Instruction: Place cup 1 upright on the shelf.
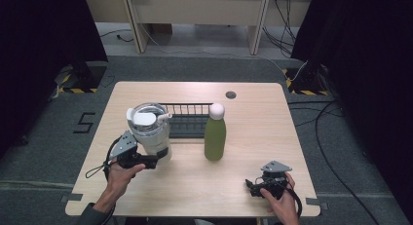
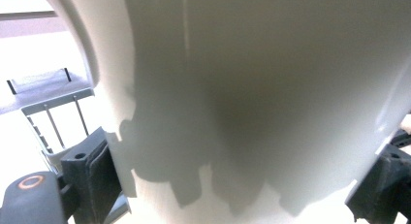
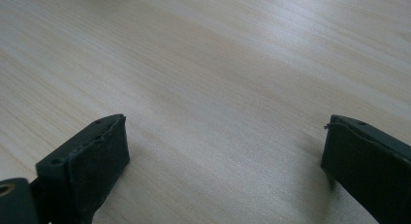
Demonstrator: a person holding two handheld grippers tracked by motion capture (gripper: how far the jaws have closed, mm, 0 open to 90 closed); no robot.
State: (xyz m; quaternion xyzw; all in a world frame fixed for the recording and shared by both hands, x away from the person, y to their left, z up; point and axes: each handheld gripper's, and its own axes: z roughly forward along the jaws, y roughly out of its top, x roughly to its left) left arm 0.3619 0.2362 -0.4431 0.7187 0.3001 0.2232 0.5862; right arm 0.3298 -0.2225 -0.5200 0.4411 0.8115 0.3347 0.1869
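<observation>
Overhead light is even on my counter [image 1: 253, 127]; dark curtains frame it. Close up, the white tumbler [image 2: 252, 88] blurs, glaring, with jagged shadows.

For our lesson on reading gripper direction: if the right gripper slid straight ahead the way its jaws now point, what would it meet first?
Probably nothing soon: the right gripper has open jaws with bare wooden table ahead. Depth is unclear farther on.

Two black grippers [image 1: 146, 160] [image 1: 254, 186] with grey three-cornered top plates, trailing black cables, screw-holed jaws.
</observation>
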